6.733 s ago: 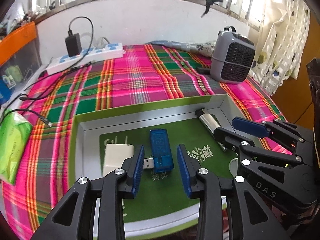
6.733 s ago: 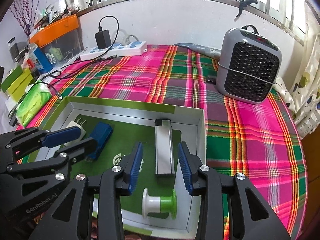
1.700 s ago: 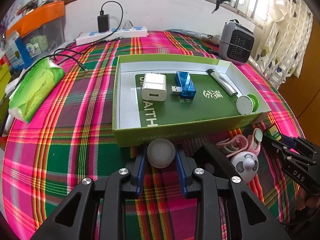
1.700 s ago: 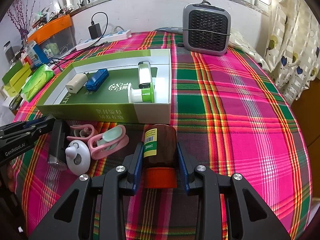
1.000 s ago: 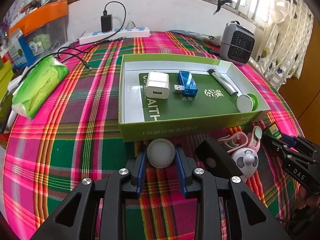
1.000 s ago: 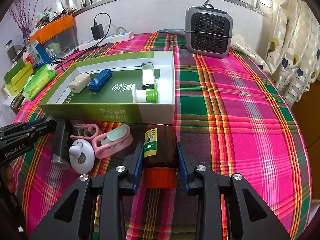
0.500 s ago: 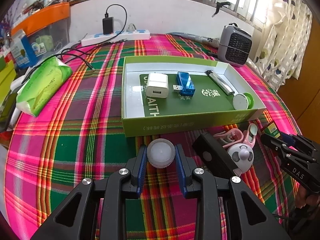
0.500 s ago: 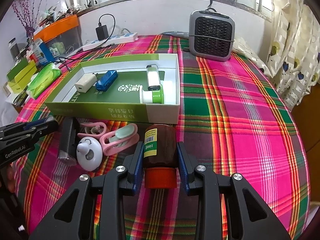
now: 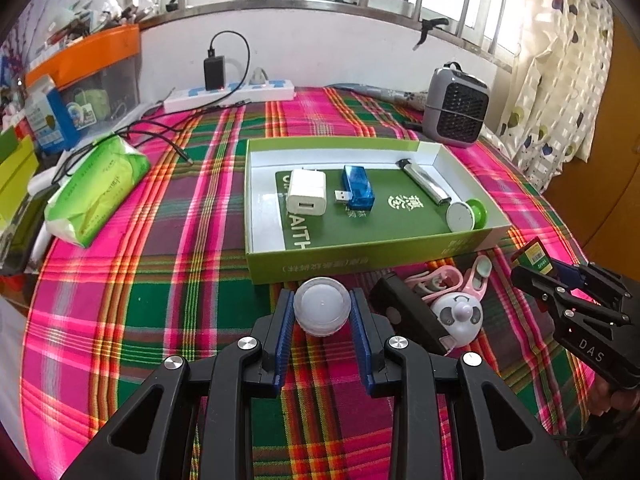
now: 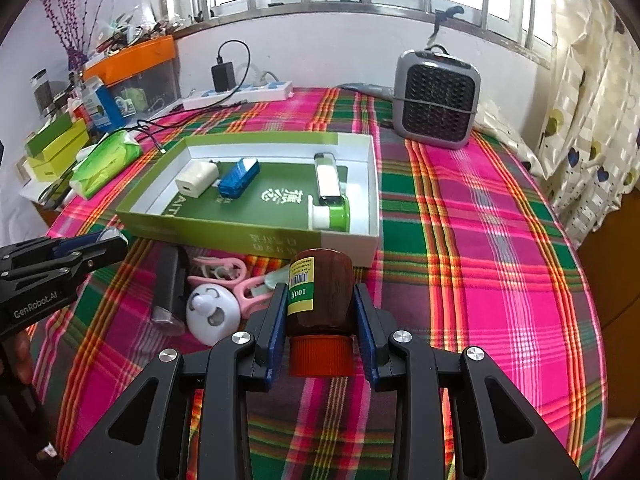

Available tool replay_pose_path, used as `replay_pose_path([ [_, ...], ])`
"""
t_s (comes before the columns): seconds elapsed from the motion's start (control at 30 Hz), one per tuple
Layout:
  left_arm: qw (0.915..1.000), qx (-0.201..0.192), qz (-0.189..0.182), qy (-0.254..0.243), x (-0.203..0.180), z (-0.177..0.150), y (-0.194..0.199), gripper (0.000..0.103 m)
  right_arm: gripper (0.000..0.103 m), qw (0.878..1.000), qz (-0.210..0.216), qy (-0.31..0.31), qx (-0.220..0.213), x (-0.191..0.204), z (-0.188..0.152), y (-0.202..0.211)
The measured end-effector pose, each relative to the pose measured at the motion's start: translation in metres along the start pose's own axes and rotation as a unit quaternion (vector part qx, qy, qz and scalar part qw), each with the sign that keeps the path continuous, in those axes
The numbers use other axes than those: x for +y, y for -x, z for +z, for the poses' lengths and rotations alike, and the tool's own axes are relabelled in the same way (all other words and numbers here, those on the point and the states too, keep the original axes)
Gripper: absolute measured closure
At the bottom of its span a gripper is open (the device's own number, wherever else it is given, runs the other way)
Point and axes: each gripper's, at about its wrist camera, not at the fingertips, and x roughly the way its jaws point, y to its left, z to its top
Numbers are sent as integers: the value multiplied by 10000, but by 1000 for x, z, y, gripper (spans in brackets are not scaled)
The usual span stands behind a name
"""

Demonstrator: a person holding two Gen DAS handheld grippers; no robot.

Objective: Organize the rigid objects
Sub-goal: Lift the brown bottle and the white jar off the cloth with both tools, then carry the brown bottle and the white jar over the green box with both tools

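A: What does each gripper hold?

B: The left gripper (image 9: 322,314) clamps a small round translucent white lid or jar (image 9: 322,306), I can't tell which. The right gripper (image 10: 320,312) grips a brown plastic bottle with an orange cap (image 10: 320,300), cap toward the camera.

A: Where next?

B: Probably ahead of both, into the shallow green-and-white cardboard tray (image 9: 360,258). Lift clear over its near wall and release onto bare green floor.
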Motion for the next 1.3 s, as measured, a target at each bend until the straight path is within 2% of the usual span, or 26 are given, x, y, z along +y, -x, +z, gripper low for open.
replay_pose_path([
  [0.73,9991,-407,-25,-132,-2,25,18,77,70,9989,335,154,-275,13,36,6],
  [1.3,9992,-380,-69,-76,3,47,1,77,70,9980,552,179,-235,14,75,-16],
])
